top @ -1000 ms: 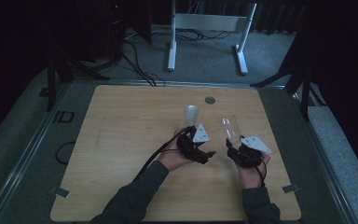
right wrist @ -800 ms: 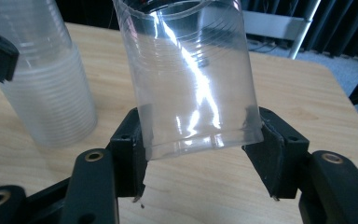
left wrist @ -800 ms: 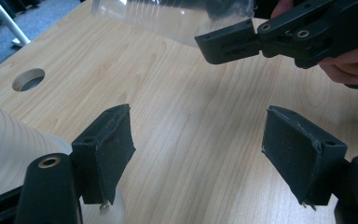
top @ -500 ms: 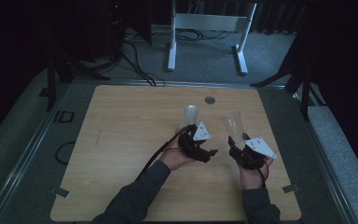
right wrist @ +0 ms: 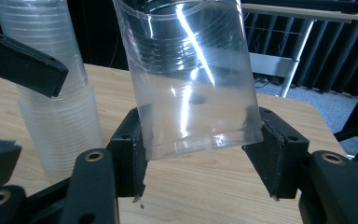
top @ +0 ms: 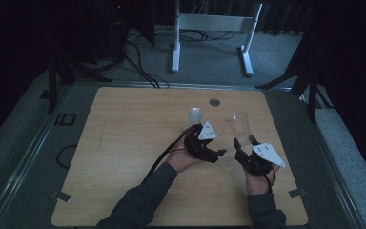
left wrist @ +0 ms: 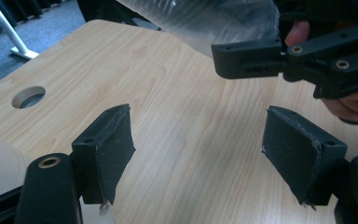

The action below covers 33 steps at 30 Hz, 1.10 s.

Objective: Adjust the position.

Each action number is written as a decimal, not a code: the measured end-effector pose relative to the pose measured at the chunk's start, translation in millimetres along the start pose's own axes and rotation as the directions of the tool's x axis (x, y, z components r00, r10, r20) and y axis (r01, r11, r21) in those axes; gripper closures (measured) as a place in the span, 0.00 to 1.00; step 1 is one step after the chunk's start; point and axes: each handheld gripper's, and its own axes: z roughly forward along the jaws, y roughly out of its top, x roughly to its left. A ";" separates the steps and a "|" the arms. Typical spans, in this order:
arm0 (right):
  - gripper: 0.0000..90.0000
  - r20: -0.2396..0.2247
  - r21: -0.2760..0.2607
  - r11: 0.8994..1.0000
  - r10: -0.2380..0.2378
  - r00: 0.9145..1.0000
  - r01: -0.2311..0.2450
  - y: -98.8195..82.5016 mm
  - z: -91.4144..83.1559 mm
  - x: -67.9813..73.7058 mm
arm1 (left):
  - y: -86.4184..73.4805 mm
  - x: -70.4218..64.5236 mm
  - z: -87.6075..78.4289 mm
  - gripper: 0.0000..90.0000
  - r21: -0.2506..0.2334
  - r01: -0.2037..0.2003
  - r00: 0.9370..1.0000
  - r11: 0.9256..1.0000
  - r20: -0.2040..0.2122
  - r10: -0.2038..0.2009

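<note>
Right gripper view shows the right gripper (right wrist: pixel 200 154) clamped on a clear plastic cup (right wrist: pixel 191 79), its pads pressing the cup's base from both sides, the cup held above the wooden table (right wrist: pixel 214 196) and leaning a little. Just beside it a stack of clear plastic cups (right wrist: pixel 56 107) stands on the table. In the left gripper view, the left gripper (left wrist: pixel 198 154) has its jaws apart with bare tabletop between them. From the high view, both grippers sit near the table's middle, the stack just behind the left one, a round hole (top: pixel 214 102) farther back.
</note>
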 end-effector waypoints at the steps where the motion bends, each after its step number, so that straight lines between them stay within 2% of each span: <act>1: 0.47 0.000 -0.004 1.000 0.001 1.000 -0.001 0.0 -0.3 -0.1 | 0.4 0.5 0.0 0.27 -0.003 0.007 1.000 1.000 0.002 -0.007; 3: 0.47 -0.001 -0.010 1.000 0.003 1.000 -0.003 0.1 -1.2 -0.2 | 1.2 1.3 -0.1 0.27 -0.009 0.014 1.000 1.000 0.005 -0.014; 6: 0.48 -0.004 -0.019 1.000 0.006 1.000 -0.006 0.1 -2.1 0.1 | 2.9 2.5 0.3 0.27 -0.015 0.037 0.999 0.999 0.033 -0.036; 13: 0.48 -0.008 -0.037 0.999 0.005 1.000 -0.006 -0.8 -4.6 0.3 | 9.1 3.5 -1.0 0.27 -0.047 0.066 0.996 0.997 0.056 -0.063; 20: 0.48 -0.014 -0.049 0.999 0.005 1.000 -0.005 -1.9 -6.5 0.9 | 15.9 4.1 -1.2 0.27 -0.081 0.107 0.991 0.991 0.088 -0.100; 24: 0.48 -0.013 -0.055 0.998 0.004 1.000 -0.004 -1.8 -7.0 1.7 | 18.1 6.3 0.5 0.27 -0.110 0.150 0.985 0.983 0.099 -0.139; 26: 0.48 -0.013 -0.056 0.998 0.003 1.000 -0.004 -1.9 -6.9 1.5 | 18.3 7.5 1.0 0.27 -0.113 0.158 0.984 0.981 0.104 -0.146; 27: 0.48 -0.012 -0.056 0.998 0.003 1.000 -0.004 -2.1 -6.9 1.3 | 18.5 8.7 1.8 0.27 -0.119 0.180 0.980 0.976 0.113 -0.167; 31: 0.48 -0.015 -0.056 0.998 0.008 1.000 -0.008 -2.2 -6.6 1.0 | 19.0 10.4 3.9 0.27 -0.132 0.212 0.973 0.968 0.117 -0.197; 32: 0.48 -0.015 -0.056 0.998 0.008 1.000 -0.008 -2.2 -6.6 1.0 | 19.0 10.4 3.9 0.27 -0.132 0.212 0.973 0.968 0.117 -0.197; 33: 0.48 -0.016 -0.057 0.998 0.009 1.000 -0.009 -2.2 -6.6 1.2 | 19.4 10.8 5.3 0.27 -0.139 0.225 0.970 0.964 0.126 -0.209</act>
